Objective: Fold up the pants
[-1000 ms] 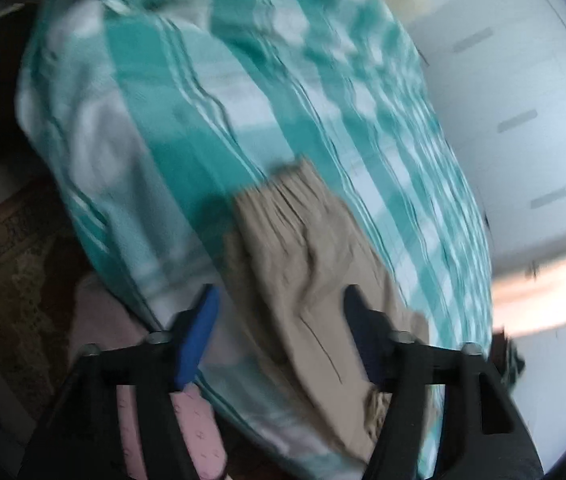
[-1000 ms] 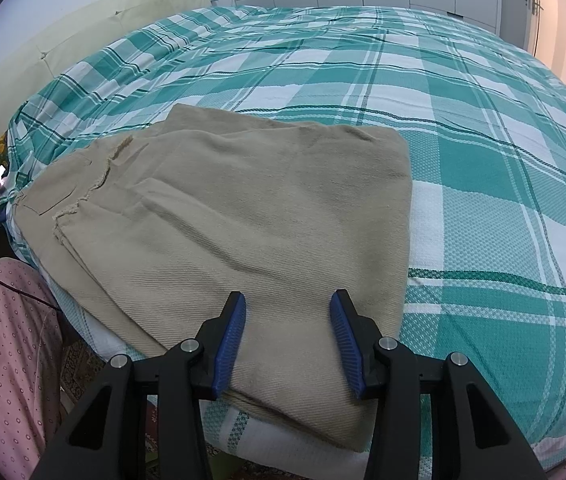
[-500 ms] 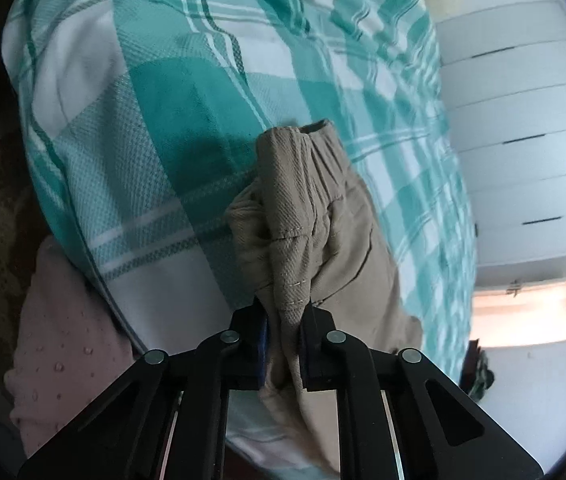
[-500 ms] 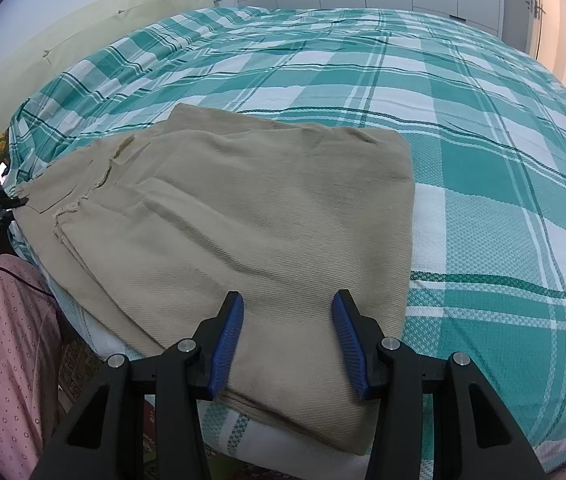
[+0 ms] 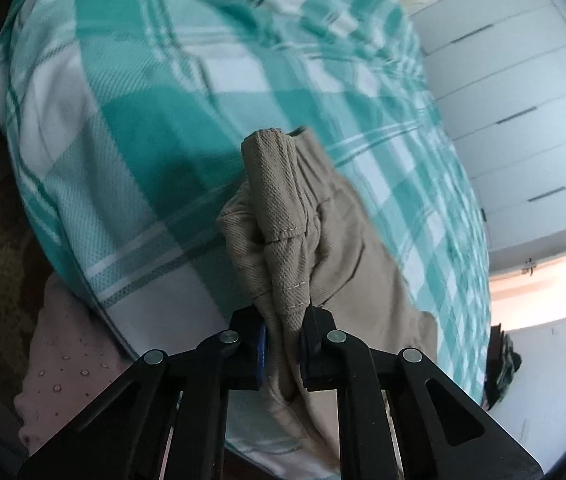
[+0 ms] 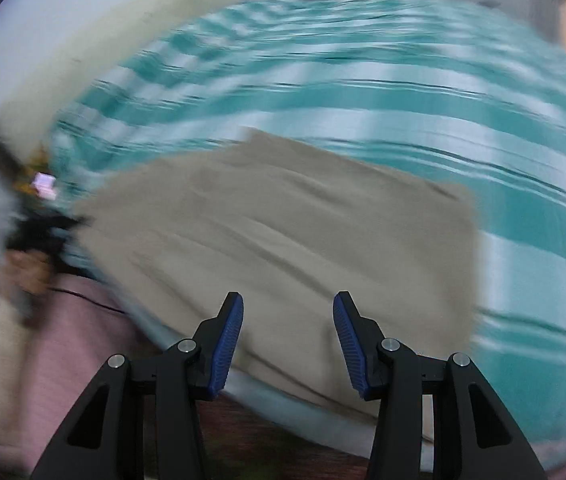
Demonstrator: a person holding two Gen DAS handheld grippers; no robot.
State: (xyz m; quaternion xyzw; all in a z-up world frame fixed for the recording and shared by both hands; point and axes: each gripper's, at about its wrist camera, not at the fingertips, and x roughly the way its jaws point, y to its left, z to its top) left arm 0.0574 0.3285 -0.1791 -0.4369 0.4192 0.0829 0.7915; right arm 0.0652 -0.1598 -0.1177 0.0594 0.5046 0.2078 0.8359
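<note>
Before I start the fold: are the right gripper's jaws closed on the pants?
No, the right gripper has its jaws wide apart above the khaki pants, gripping nothing.

Pants (image 6: 283, 240): on bed (image 6: 403, 92), at its near edge. Pillow (image 6: 103, 40): at 10 o'clock behind them. Wardrobe (image 5: 523, 120): at 2 o'clock beyond bed.

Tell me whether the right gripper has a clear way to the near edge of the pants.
Probably yes. The right gripper is open just above the pants, nothing between them; the left gripper grips another end. Blur limits certainty.
</note>
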